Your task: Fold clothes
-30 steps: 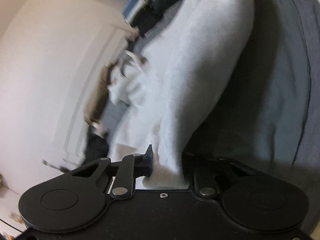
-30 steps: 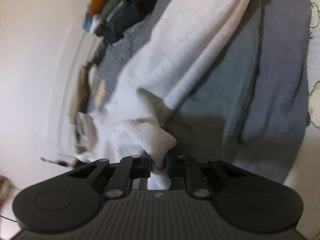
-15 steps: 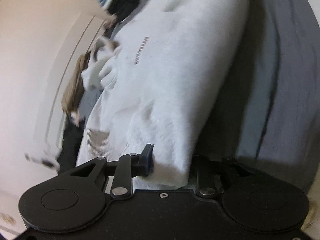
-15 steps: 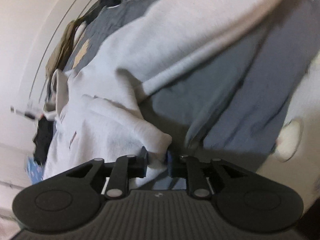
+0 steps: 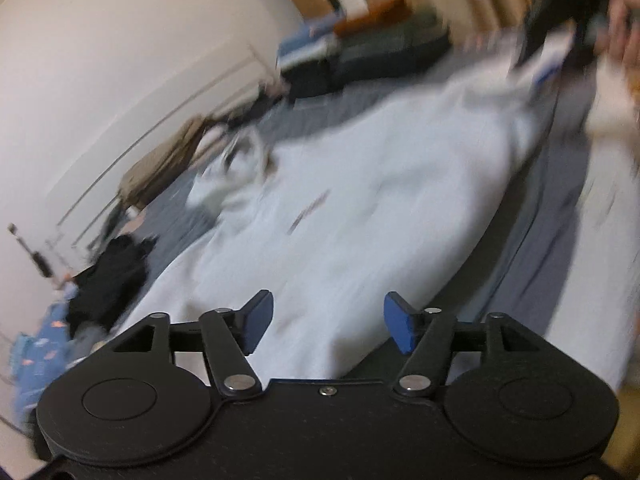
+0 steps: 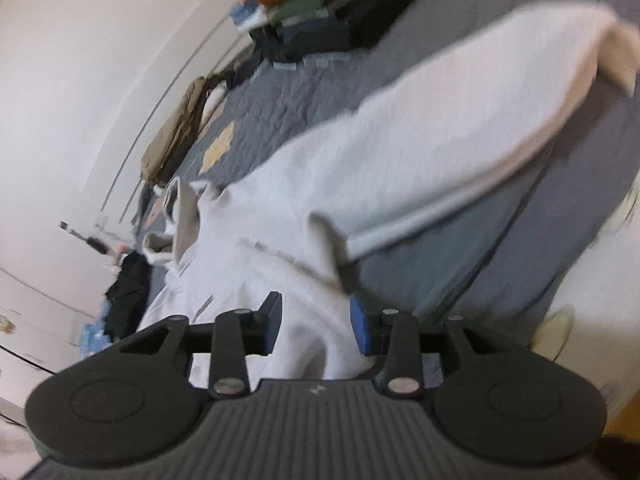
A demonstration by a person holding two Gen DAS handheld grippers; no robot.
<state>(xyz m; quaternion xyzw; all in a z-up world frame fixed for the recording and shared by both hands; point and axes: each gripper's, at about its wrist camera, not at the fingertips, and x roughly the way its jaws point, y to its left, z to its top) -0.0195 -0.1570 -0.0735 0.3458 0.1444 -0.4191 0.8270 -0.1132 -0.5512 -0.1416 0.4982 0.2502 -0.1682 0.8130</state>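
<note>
A white sweatshirt point(image 5: 360, 220) lies spread on the grey bed cover point(image 5: 532, 272). My left gripper point(image 5: 329, 322) hovers over its near edge. Its jaws are opening and its blue pads point(image 5: 258, 320) stand wide apart with nothing pinched between them. In the right wrist view a sleeve point(image 6: 460, 132) of the sweatshirt point(image 6: 248, 272) stretches toward the upper right. My right gripper point(image 6: 315, 328) is opening too. A fold of the white cloth still sits loosely between its pads point(image 6: 358, 330). That gripper also shows, blurred, at the top right of the left wrist view.
A stack of folded clothes point(image 6: 320, 12) stands at the far end of the bed. A brown garment point(image 6: 172, 140) lies along the left edge, with a black garment point(image 6: 128, 288) and a blue patterned cloth point(image 5: 36, 352) nearer. A pale wall runs along the left.
Both grippers were shut on the white sweatshirt; their jaws have now spread off it. Both have lifted and rolled, and the sweatshirt lies lower and flatter on the bed.
</note>
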